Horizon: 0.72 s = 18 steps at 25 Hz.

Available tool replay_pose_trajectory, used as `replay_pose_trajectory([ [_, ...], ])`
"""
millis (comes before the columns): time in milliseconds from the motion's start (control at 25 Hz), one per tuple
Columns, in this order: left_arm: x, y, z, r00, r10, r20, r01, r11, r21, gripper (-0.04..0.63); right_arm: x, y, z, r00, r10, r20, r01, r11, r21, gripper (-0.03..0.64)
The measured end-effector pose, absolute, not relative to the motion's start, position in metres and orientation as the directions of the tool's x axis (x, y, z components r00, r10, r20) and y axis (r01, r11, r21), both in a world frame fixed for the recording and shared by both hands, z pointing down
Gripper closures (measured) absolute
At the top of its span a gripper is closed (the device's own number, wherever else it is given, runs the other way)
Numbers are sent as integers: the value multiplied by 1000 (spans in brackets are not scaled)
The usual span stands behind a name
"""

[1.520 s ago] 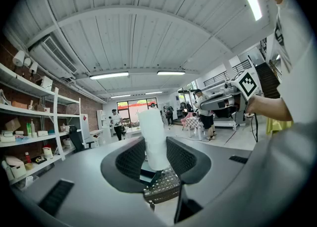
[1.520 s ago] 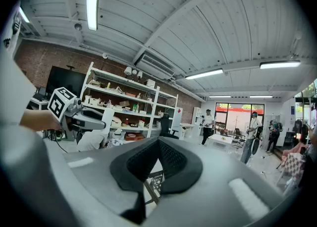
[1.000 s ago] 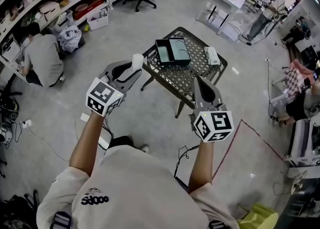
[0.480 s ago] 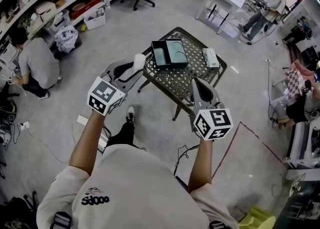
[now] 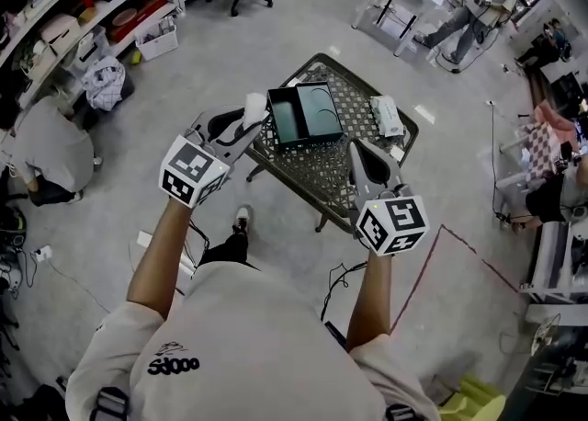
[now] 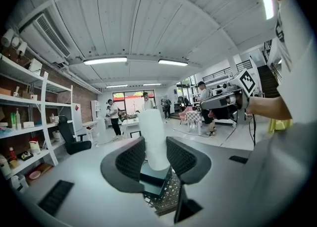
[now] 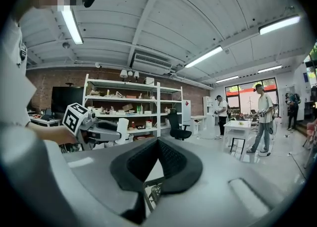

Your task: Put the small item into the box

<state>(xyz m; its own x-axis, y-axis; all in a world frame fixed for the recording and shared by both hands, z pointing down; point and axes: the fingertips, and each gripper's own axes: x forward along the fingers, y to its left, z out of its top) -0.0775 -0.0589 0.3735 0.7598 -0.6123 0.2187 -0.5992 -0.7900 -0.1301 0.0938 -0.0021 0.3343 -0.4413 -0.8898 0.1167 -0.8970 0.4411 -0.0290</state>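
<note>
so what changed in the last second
Both advanced toward the table: the left hand-held gripper brought the white item beside the open box; the right hand-held gripper moved in alongside. Unchanged: left grip on the item, right jaws shut.

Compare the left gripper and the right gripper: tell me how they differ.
The left gripper is shut on the small white item, which stands upright between its jaws. The right gripper has its jaws together with nothing in them. The left gripper is at the left edge of the table, beside the open box, while the right gripper is over the table's near edge. Both point toward the table.
</note>
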Motion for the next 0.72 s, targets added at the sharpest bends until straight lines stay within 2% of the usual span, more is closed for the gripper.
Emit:
replay_pose_trajectory([
  [200, -76, -118, 375, 774, -590, 230, -577, -807, -127, 457, 86, -56, 332, -445, -888, 118, -895, 445, -24, 607],
  [720, -73, -225, 393, 803, -532, 269, -526, -844, -99, 457, 92, -155, 341, -353, -926, 136, -936, 348, -57, 607],
])
